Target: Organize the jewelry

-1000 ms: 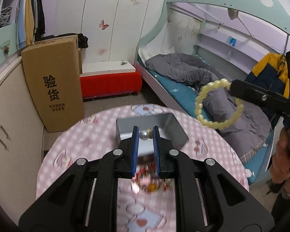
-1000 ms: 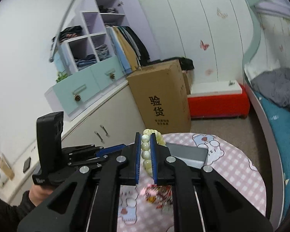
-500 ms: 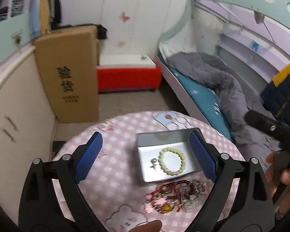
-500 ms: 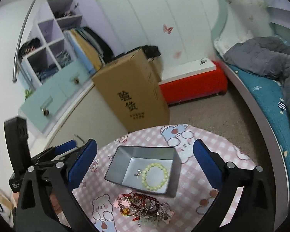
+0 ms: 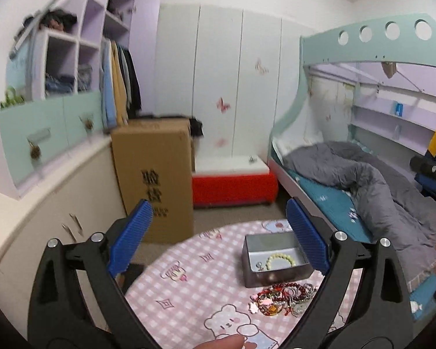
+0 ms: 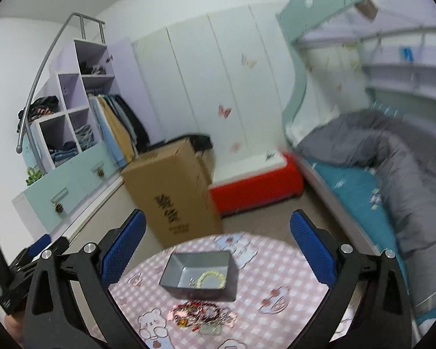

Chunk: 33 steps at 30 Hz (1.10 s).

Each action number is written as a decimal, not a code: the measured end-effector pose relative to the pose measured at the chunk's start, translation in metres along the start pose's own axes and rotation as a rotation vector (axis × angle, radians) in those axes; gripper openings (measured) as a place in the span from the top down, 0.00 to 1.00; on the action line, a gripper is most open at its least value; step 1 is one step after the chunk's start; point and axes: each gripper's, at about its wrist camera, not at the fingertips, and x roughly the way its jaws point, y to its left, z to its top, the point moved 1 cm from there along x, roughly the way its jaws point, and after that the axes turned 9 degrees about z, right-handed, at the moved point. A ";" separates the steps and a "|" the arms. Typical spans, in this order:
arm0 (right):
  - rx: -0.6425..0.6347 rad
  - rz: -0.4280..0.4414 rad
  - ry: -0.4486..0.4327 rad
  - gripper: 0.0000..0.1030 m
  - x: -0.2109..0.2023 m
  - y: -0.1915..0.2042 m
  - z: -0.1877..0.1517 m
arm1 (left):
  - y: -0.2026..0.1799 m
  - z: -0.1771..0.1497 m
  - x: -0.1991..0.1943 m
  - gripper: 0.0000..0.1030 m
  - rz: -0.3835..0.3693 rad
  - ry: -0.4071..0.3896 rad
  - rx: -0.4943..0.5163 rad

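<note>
Both grippers hung released over a round pink-checked table [image 5: 194,285], jaws wide w/ nothing between them. The left gripper [image 5: 218,238] & right gripper [image 6: 218,247] had just been opening. A grey metal tray [image 6: 171,273] held the pale-green bead bracelet [image 6: 211,279] w/ a small pearl piece [image 6: 191,281] just beside it. A jewelry pile [image 6: 202,315] lay on the cloth just outside the tray's near wall.

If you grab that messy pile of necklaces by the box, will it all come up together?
Probably some of it. The pile looks like tangled chains and beads, so a pinch would likely lift a floppy, dangling clump. Loose bits may slip off. It lies flat on the tablecloth, so it should not roll.
</note>
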 end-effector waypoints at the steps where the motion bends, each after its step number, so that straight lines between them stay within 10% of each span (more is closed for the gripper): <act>1: -0.014 -0.014 -0.015 0.07 -0.007 0.004 0.002 | 0.000 0.001 -0.008 0.11 0.008 -0.017 -0.003; 11: -0.200 -0.083 0.002 0.07 -0.027 0.042 -0.015 | -0.001 -0.004 -0.044 0.11 0.038 -0.056 0.047; 33: -0.177 -0.078 0.261 0.07 0.016 0.016 -0.099 | -0.014 -0.101 0.025 0.11 -0.023 0.229 0.111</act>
